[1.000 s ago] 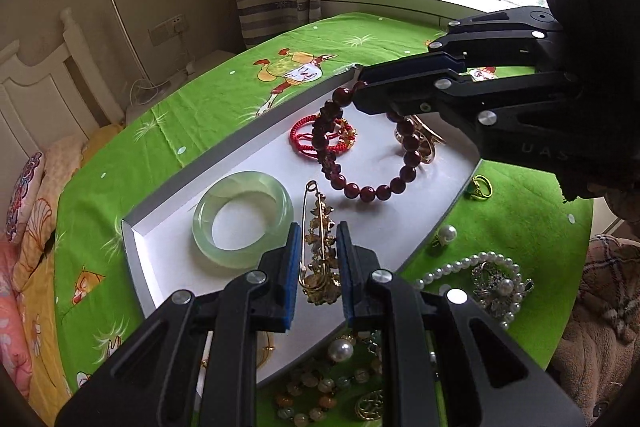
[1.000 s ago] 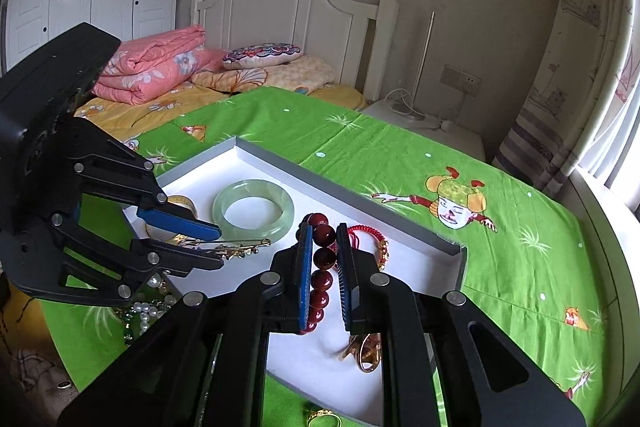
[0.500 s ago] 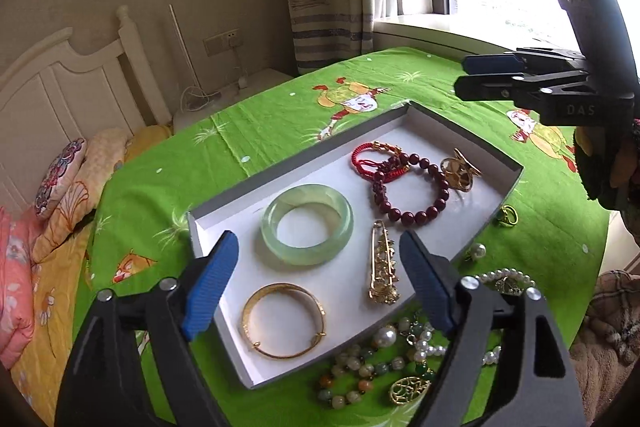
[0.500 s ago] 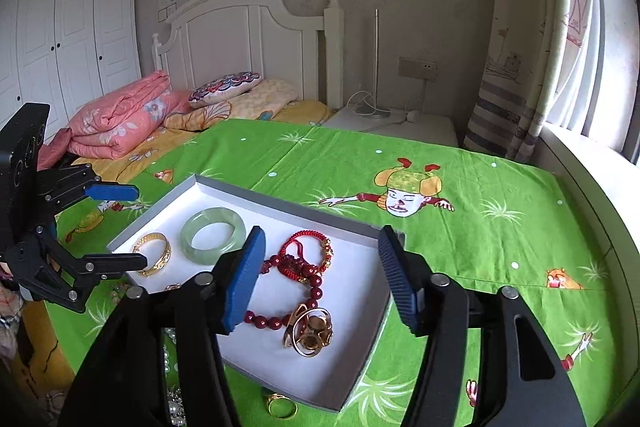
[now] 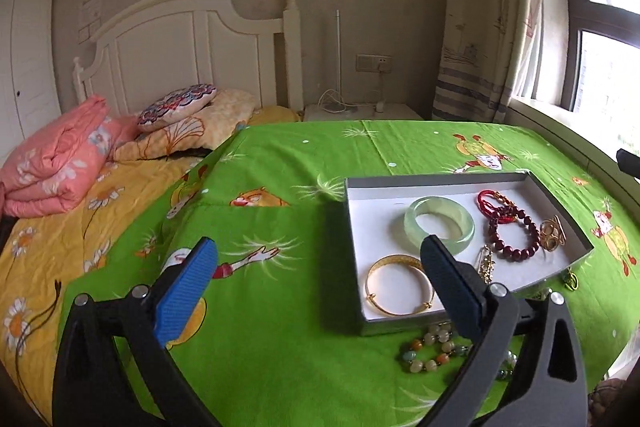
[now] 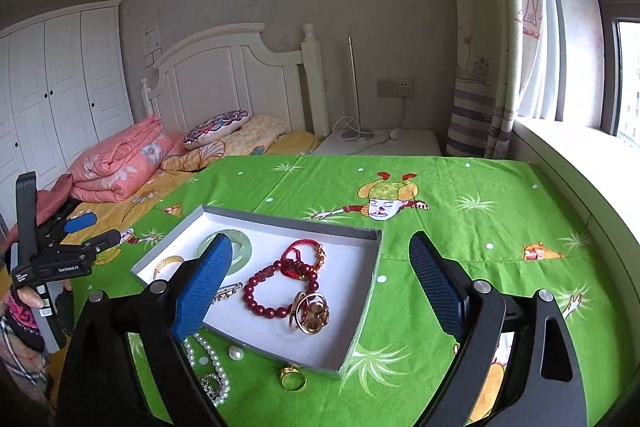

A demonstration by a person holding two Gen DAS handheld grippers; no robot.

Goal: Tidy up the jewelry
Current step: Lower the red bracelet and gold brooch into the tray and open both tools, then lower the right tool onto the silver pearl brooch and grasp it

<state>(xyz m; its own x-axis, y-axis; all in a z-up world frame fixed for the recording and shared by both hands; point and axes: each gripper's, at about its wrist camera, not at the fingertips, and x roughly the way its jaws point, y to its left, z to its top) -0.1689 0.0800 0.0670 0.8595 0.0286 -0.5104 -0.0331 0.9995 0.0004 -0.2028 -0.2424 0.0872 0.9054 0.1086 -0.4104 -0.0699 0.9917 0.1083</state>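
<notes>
The left gripper (image 5: pixel 320 275) has its jaws spread wide and still opening, with nothing between the blue pads; only green cloth (image 5: pixel 280 327) lies in the gap. Just below its right finger, on the cloth outside the box, sits a string of pale and coloured beads (image 5: pixel 430 351). The right gripper (image 6: pixel 320 279) is likewise wide and opening, gripping nothing; between its fingers in the picture lies the near corner of the shallow grey box (image 6: pixel 360 327). Closest to it, on the cloth beside the box, are a gold ring (image 6: pixel 293 377), a loose pearl (image 6: pixel 235 353) and a pearl strand (image 6: pixel 212 367) partly hidden by its left finger.

Inside the box, nearest that gripper, rests a gold ornament (image 6: pixel 310 313), touching a dark red bead bracelet (image 6: pixel 276 291). A red cord bracelet (image 6: pixel 300 259) overlaps the bead bracelet on its far side. A gold brooch (image 5: pixel 486 263) lies beside the beads, a gold bangle (image 5: pixel 398 285) at the box's near left corner, and a pale green jade bangle (image 5: pixel 439 223) farther in. Beyond, the cloth runs to a white headboard (image 6: pixel 248 75)
</notes>
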